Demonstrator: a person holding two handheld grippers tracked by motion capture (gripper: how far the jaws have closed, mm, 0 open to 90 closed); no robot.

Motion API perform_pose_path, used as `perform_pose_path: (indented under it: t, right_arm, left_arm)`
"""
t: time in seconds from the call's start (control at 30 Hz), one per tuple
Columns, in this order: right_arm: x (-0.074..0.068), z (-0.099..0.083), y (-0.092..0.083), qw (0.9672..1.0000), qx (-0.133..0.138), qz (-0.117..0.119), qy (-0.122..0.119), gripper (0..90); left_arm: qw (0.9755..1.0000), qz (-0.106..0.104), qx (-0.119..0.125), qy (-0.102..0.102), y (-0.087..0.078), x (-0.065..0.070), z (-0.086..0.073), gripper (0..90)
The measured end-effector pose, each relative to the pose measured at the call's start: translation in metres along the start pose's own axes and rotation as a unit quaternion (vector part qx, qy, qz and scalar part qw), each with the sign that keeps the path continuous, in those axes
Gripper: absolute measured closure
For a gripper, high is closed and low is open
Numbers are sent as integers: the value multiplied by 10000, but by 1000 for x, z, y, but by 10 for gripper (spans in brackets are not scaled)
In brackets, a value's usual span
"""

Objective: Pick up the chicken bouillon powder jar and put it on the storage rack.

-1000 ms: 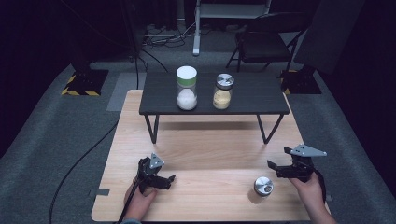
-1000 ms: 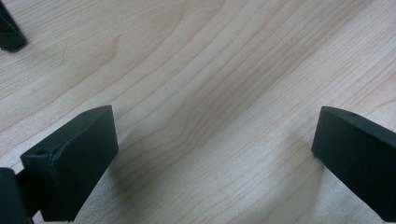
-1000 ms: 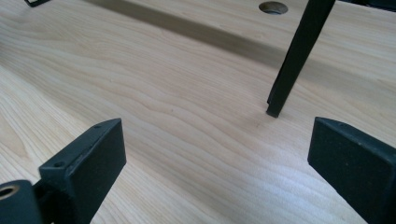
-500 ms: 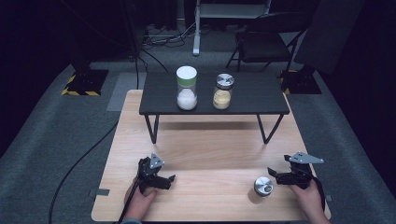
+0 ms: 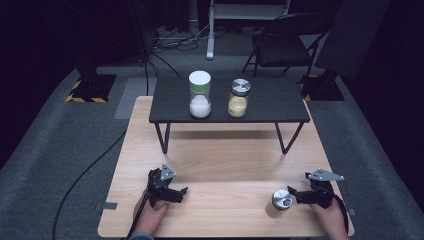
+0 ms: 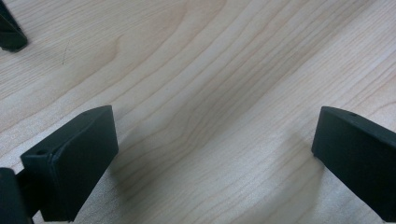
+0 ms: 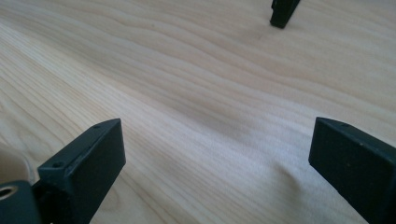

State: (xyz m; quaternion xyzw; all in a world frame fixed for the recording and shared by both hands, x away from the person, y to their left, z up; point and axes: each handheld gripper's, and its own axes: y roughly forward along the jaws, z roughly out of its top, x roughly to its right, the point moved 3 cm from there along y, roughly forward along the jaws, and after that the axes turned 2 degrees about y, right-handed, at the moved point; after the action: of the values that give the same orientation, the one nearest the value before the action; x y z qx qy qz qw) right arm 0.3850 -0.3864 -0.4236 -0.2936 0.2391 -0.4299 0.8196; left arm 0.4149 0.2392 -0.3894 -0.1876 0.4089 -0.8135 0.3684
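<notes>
The right gripper (image 5: 294,193) is held low near the tabletop's (image 5: 230,160) front right corner, jaws spread apart on nothing, just beside a small metal-lidded jar (image 5: 281,201). The left gripper (image 5: 181,192), jaws likewise parted, is rested near the front left edge.

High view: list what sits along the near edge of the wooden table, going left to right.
Left hand → left gripper → small jar with a metal lid → right gripper → right hand.
</notes>
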Motion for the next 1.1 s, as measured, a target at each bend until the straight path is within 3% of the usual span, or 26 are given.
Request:
perform_pose_path:
  t: [0.33, 1.1]
  right_arm:
    - [0, 0, 3, 9996, -287, -58, -15, 29]
    - [-1, 1, 4, 9995, -301, -71, -31, 23]
  left_arm:
    - [10000, 1, -3, 2, 0, 0, 0, 3]
    - [10000, 21, 13, -5, -1, 1, -1, 2]
